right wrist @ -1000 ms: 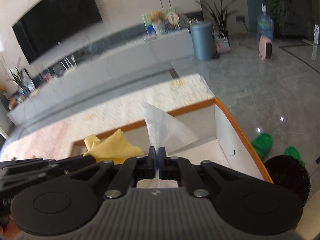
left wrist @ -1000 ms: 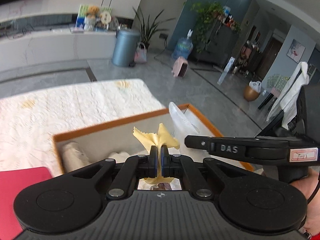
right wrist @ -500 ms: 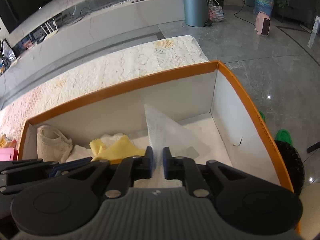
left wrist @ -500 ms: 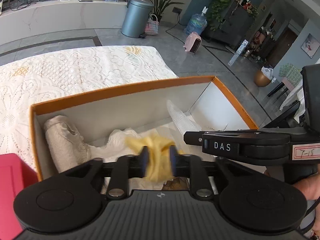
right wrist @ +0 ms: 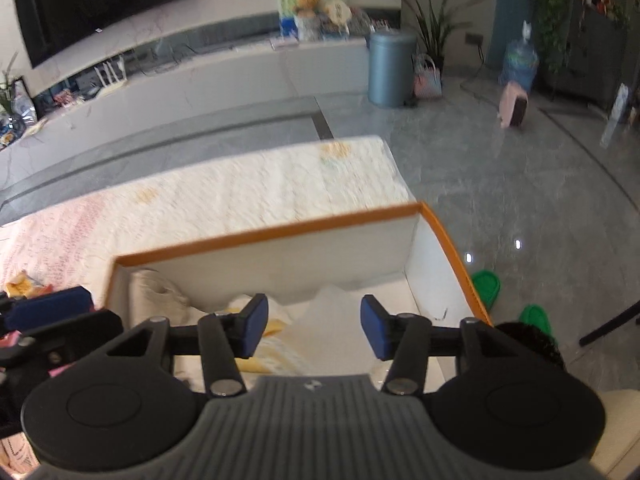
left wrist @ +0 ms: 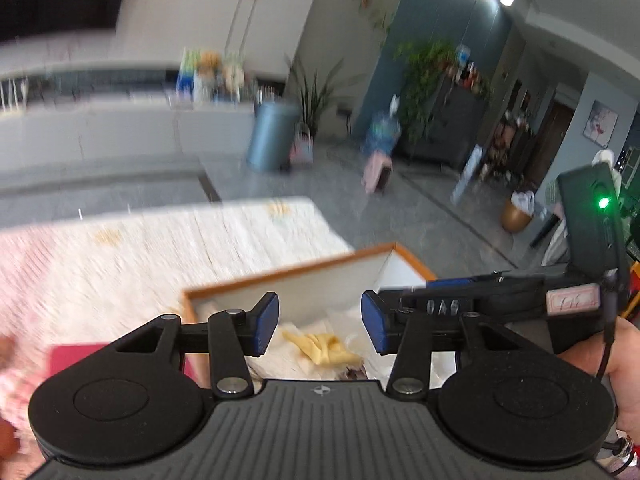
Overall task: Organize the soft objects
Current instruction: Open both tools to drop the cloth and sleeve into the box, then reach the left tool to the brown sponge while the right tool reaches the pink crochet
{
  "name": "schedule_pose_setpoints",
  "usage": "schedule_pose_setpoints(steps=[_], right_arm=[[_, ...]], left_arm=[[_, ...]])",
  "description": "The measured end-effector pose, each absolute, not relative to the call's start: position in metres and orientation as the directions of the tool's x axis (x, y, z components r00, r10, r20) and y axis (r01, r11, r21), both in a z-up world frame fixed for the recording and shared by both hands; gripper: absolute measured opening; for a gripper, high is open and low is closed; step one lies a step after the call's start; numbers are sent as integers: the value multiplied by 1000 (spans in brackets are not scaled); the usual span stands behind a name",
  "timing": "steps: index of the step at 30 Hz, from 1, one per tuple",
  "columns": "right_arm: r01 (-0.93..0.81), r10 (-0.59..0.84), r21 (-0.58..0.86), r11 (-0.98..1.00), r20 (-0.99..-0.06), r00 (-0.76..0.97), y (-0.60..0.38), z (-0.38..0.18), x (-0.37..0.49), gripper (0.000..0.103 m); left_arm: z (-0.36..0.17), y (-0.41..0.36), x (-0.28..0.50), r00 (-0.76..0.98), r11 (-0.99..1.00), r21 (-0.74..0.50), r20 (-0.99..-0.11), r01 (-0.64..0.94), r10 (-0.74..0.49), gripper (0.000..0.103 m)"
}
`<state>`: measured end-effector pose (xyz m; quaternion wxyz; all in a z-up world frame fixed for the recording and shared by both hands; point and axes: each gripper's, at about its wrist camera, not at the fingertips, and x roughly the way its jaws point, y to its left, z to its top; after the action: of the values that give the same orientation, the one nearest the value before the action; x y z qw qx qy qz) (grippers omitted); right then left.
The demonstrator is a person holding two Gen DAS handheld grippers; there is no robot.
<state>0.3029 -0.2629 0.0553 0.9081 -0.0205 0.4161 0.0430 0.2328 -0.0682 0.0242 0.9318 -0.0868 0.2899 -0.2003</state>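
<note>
Left claw [left wrist: 320, 322] released and opening further, nothing between its blue pads [left wrist: 266, 322]. Just beyond and below the tips, inside the orange-rimmed box [left wrist: 288, 274], a crumpled yellow cloth [left wrist: 320, 346] lying loose on pale fabric, long axis slanting from near right to far left. Tilted downward over the near end of the box, with the right claw's black body [left wrist: 500, 300] crossing close on the right and a hand [left wrist: 616, 364] gripping it at the frame edge.

Right claw [right wrist: 314, 326] likewise released and opening, pads bare. Straight ahead and below, a white gauzy cloth [right wrist: 332, 304] slumped in the box [right wrist: 280, 236] toward its right half; to its left a sliver of the same yellow cloth [right wrist: 274, 326] and, at the far-left corner, a rolled beige piece [right wrist: 154, 294]. Steeper downward pitch here than on the left.

Both cloths already in the box, neither gripped. Box standing at the right end of a tabletop under a lace cover [right wrist: 240, 196], a red item [left wrist: 76, 358] beside its left wall. Further soft items, if any, likely to the left on the tabletop and nearer the left claw; too blurred to tell.
</note>
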Motion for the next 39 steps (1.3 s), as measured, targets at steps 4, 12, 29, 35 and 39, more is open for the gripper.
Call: schedule_pose_setpoints(steps=[4,12,29,35,39], right_arm=[[-151,32,-123,981,-662,749,-222,74,258,63],[-223,147,-118,968,-457,877,-145,84,162,86],[-465,423,27,885,-464,778,5,15,76,85],[-513,437,25,858,-560,704,30,-14,97,62],[-522,426,8,853,-589,687,43,-25,114,61]], left_arm=[[44,-55,198,835,932,-211,-417,295,-359,54],[54,-2,130,927,981,-167,-343,100,-153,54],[-11,140,54,857,961,-160,-502,-227,119,18],[-26,161,62,828,971,-174,-560,-166,42,16],[-42,166,76,798,979,-149,-602,-141,23,34]])
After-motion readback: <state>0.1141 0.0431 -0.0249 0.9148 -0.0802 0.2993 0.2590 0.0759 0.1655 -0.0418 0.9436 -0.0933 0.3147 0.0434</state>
